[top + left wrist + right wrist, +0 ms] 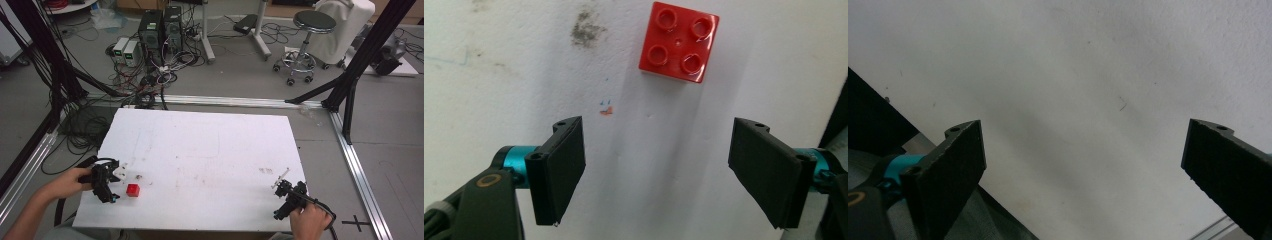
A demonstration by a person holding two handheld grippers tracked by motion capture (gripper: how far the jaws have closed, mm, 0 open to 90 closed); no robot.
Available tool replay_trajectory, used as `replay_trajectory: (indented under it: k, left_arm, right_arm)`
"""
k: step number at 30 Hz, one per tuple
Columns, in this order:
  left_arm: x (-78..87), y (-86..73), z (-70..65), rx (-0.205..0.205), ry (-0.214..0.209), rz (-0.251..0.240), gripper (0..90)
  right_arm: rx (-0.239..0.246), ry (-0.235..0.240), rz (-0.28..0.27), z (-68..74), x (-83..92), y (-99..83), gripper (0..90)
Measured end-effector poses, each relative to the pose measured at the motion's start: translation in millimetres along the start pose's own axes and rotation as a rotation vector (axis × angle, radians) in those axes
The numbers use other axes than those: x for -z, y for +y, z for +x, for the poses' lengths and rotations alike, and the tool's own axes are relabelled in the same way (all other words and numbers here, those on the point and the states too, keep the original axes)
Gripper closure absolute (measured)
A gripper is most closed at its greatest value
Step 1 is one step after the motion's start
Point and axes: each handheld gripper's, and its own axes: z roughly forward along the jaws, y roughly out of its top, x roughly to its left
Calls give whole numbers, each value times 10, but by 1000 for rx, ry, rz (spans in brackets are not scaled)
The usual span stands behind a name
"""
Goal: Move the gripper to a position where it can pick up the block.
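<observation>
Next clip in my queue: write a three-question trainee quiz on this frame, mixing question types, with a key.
1. True or false: the left gripper is shut on the small red plastic four-stud brick.
2. The brick lies on the white table board nearest which gripper? A) left B) right
3. Fill in: the right gripper has its jaws ____.

Key: 1 false, its jaws are open and the brick lies ahead of them, untouched; 2 A; 3 open.

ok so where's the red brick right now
The red brick lies studs up on the white table, near its front left corner in the high view, just beyond the open left gripper and not between its jaws.
</observation>
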Motion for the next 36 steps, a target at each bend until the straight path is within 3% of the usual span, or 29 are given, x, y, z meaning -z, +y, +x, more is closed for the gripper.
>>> replay_trajectory:
  k: [5, 14, 23, 36]
  left_arm:
    - [-9, 51, 30, -31, -12, 26, 230]
    - [-43, 197, 3, -151, -28, 59, 230]
    - [-114, 325, 25, -234, -63, 93, 230]
    - [-259, 525, -9, -303, -86, 122, 231]
  right_arm:
    - [0, 4, -6, 3, -10, 3, 31]
    - [4, 6, 3, 6, -25, 18, 31]
    - [11, 14, 10, 5, -42, 29, 31]
    - [13, 11, 10, -4, -42, 27, 31]
